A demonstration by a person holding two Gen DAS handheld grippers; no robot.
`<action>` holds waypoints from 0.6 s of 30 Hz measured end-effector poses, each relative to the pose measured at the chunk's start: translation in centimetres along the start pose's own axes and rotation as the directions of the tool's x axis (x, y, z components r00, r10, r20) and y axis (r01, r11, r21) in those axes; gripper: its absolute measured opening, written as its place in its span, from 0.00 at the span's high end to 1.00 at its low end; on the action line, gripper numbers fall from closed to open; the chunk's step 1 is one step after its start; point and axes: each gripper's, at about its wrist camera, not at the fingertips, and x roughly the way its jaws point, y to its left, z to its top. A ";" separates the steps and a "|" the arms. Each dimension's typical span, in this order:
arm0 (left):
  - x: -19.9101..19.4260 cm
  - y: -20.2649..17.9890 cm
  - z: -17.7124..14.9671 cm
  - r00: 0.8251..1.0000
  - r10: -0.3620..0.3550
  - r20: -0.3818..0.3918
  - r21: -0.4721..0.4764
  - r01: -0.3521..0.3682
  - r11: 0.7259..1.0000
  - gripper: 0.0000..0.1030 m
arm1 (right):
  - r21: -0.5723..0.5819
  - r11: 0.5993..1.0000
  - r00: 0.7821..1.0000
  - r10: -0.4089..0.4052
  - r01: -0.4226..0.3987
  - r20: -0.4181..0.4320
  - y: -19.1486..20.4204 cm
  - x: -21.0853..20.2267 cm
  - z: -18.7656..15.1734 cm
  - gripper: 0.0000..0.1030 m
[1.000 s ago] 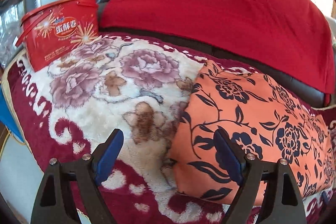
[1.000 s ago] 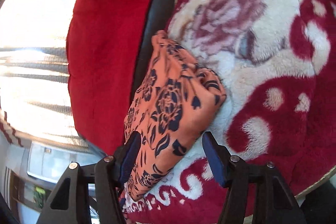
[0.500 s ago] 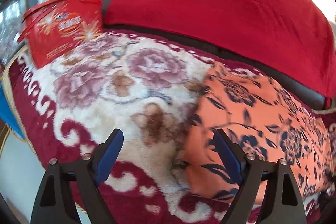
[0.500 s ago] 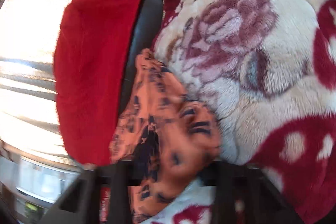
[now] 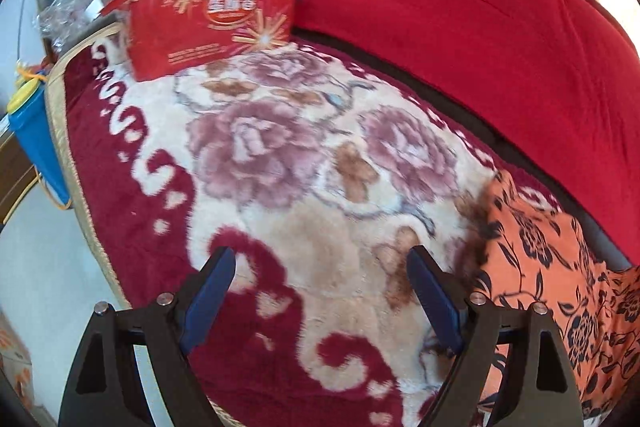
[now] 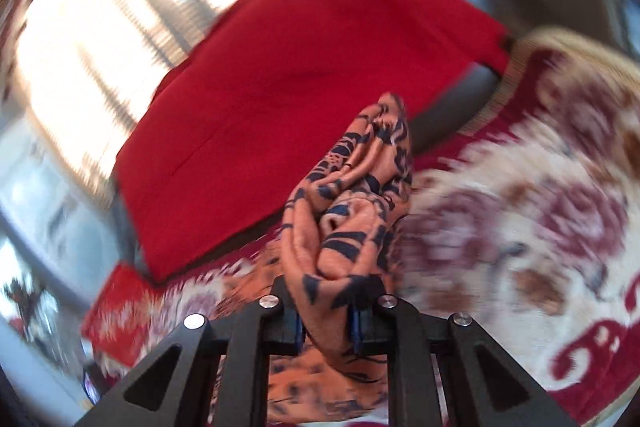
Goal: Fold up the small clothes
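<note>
Sunlit windows stand behind a sofa whose seat carries a floral plush blanket (image 5: 304,211) and whose back carries a red cover (image 5: 460,19). A red printed tub (image 5: 208,15) sits on the far end of the blanket.

Task status: early. The orange floral garment (image 6: 352,219) shows no finished fold. In the right wrist view one bunched end is raised off the blanket; in the left wrist view the rest lies on the seat at the right, near the sofa back. Judged from this, spreading and all folds are left.

Right gripper (image 6: 326,327): clenched on the garment. Its jaws have just been closing, and cloth fills the gap between them. The gripper points forward and downward.

Left gripper (image 5: 320,291): released, jaws wide, nothing between them. It hangs over bare blanket, beside the garment, angled steeply downward.
</note>
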 end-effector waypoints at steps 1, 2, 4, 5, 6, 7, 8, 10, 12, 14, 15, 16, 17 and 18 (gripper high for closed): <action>0.0 0.4 0.2 1.000 0.000 0.002 -0.010 0.000 1.000 0.15 | -0.044 0.999 1.000 0.019 -0.020 -0.018 2.6 0.4 -0.5 0.84; 0.0 0.8 0.4 1.000 0.001 0.003 -0.021 0.000 1.000 0.15 | -0.078 0.996 0.999 0.036 -0.039 -0.041 4.7 1.1 -1.4 0.84; 0.0 1.5 0.7 1.000 0.004 0.005 -0.043 -0.004 0.999 0.15 | -0.129 0.989 0.994 0.057 -0.068 -0.092 8.3 2.9 -3.3 0.84; 0.1 1.7 0.8 1.000 0.006 0.006 -0.050 -0.006 0.999 0.15 | -0.146 0.986 0.991 0.066 -0.083 -0.116 9.6 3.8 -4.4 0.84; 0.1 2.0 0.9 1.000 0.011 0.007 -0.060 -0.011 0.998 0.15 | -0.161 0.982 0.986 0.078 -0.101 -0.147 10.8 4.9 -5.8 0.84; 0.2 2.3 1.0 1.000 0.016 0.007 -0.067 -0.016 0.998 0.15 | -0.168 0.978 0.976 0.090 -0.124 -0.197 11.9 6.4 -7.5 0.84; 0.3 2.5 1.0 1.000 0.021 0.006 -0.074 -0.021 0.997 0.15 | -0.154 0.977 0.961 0.105 -0.147 -0.255 12.7 7.7 -9.1 0.83; 0.4 2.8 1.2 1.000 0.028 0.007 -0.085 -0.028 0.996 0.15 | -0.080 0.975 0.898 0.158 -0.208 -0.410 13.1 11.4 -12.3 0.76; 0.6 2.8 1.2 1.000 0.025 0.000 -0.084 -0.025 0.996 0.15 | -0.047 0.977 0.854 0.157 -0.207 -0.496 12.9 13.3 -14.6 0.73; 0.5 2.6 1.2 1.000 0.012 0.003 -0.071 -0.012 0.997 0.15 | -0.072 0.965 0.858 0.190 -0.254 -0.477 12.3 13.0 -15.0 0.68; 0.3 2.4 1.2 1.000 0.003 0.015 -0.066 -0.002 0.998 0.15 | -0.074 0.952 0.854 0.229 -0.296 -0.467 11.8 12.4 -14.7 0.63; 0.0 2.1 1.2 1.000 -0.009 0.029 -0.058 0.010 0.998 0.15 | -0.049 0.937 0.833 0.283 -0.346 -0.475 10.9 11.9 -14.3 0.41; -0.3 1.9 1.2 0.999 -0.020 0.039 -0.050 0.022 0.998 0.15 | -0.002 0.916 0.800 0.348 -0.400 -0.489 10.3 11.5 -13.8 0.22; -0.6 1.5 1.2 0.998 -0.041 0.050 -0.040 0.043 0.998 0.15 | 0.041 0.893 0.769 0.409 -0.448 -0.491 9.6 10.8 -13.3 0.20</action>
